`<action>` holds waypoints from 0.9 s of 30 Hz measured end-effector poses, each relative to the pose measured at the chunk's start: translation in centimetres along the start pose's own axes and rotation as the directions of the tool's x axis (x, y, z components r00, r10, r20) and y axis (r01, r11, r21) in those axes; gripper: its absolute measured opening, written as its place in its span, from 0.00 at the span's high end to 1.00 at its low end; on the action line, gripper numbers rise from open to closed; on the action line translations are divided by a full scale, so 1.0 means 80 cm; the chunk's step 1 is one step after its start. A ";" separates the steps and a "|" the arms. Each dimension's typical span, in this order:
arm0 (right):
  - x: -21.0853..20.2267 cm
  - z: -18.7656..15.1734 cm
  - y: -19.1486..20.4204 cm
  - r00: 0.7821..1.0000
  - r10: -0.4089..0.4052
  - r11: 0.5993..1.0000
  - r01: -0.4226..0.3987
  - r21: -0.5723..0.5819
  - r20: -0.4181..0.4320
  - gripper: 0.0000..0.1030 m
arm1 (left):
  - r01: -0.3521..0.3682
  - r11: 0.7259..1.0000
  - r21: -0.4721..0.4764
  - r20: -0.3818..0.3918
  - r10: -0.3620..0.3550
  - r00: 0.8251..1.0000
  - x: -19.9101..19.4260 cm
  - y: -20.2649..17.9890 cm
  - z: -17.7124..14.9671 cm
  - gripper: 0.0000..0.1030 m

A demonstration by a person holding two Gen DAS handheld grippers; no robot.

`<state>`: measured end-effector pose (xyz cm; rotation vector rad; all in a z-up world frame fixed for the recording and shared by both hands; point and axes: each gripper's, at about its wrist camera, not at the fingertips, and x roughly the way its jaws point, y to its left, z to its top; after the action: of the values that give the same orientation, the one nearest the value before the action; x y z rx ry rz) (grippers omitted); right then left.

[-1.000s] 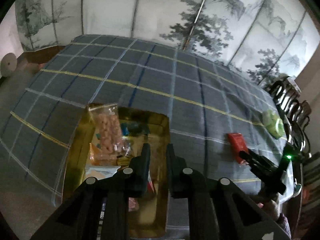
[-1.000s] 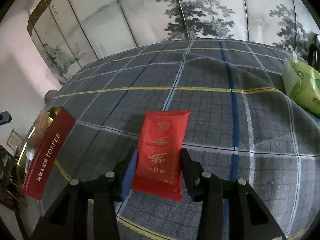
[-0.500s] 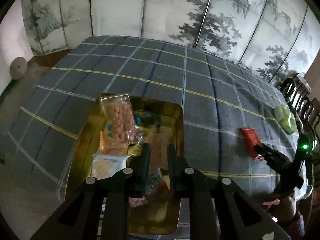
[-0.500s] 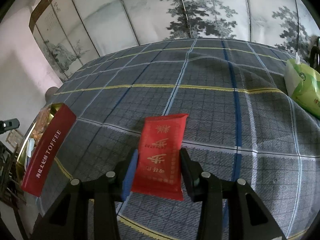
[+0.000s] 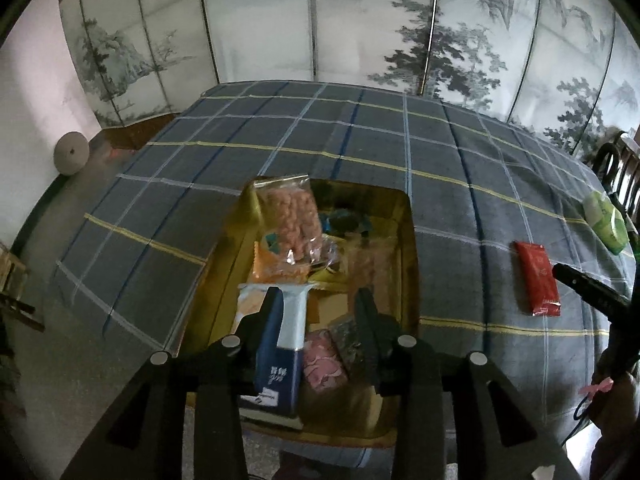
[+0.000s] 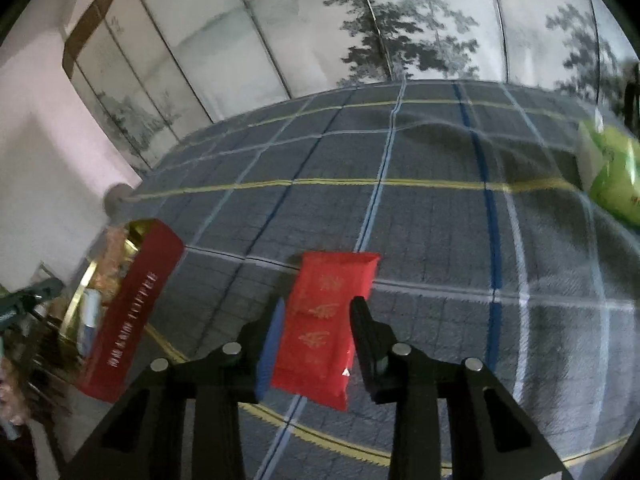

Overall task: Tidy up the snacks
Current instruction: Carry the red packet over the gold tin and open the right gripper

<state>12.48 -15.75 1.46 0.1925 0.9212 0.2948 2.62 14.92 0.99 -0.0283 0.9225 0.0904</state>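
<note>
A gold tin box [image 5: 408, 240] on the checked tablecloth holds several snack packs, among them a clear bag of pink snacks [image 5: 292, 216] and a blue pack [image 5: 280, 364]. My left gripper [image 5: 320, 312] hangs open above the tin's near end, holding nothing. A red snack packet [image 6: 324, 320] lies flat on the cloth between the open fingers of my right gripper [image 6: 318, 316]; it also shows in the left wrist view [image 5: 538, 278]. The tin's red lid [image 6: 132, 312], marked TOFFEE, stands at the left.
A green tissue pack [image 6: 612, 172] lies at the table's far right; it also shows in the left wrist view [image 5: 606, 220]. Dark wooden chairs [image 5: 620, 172] stand beyond it. A painted folding screen [image 5: 320, 20] backs the table.
My left gripper has opened wide and pulled back above the tin. My right gripper has drawn back slightly along the red packet, which still lies between its fingers.
</note>
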 end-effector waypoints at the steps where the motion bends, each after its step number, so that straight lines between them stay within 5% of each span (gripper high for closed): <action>1: 0.004 0.000 -0.002 1.000 -0.008 1.000 0.009 0.009 -0.012 0.66 | -0.001 1.000 0.000 0.001 0.001 1.000 -0.001 0.002 -0.001 0.65; 5: 0.005 -0.004 -0.010 0.999 0.016 0.998 -0.014 0.066 -0.028 0.58 | 0.003 1.000 0.001 -0.007 -0.003 1.000 0.001 0.003 -0.005 0.63; 7: 0.003 -0.001 -0.007 1.000 0.012 0.997 -0.010 0.079 -0.020 0.38 | 0.017 1.000 -0.004 -0.013 -0.017 1.000 0.002 0.003 -0.007 0.63; 9: 0.006 0.005 0.005 1.000 -0.003 0.997 0.005 0.072 -0.025 0.32 | 0.033 0.999 -0.004 -0.018 -0.033 0.999 0.002 0.002 -0.010 0.62; 16: 0.061 0.005 0.043 0.973 -0.202 0.979 0.196 -0.060 -0.115 0.31 | 0.041 0.998 0.042 0.001 -0.041 0.999 -0.005 -0.008 -0.019 0.58; 19: 0.063 -0.001 0.063 0.957 -0.269 0.953 0.248 -0.174 -0.106 0.55 | 0.036 0.998 0.050 0.018 -0.037 0.999 -0.008 -0.007 -0.021 0.58; 27: 0.025 0.000 0.032 0.986 -0.111 0.993 0.106 -0.047 -0.121 0.56 | 0.011 0.999 0.041 0.052 -0.013 0.999 -0.015 0.007 -0.025 0.52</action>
<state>13.15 -12.70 0.69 0.0874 1.0438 0.2260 0.25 15.27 0.72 0.0065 0.8712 0.0604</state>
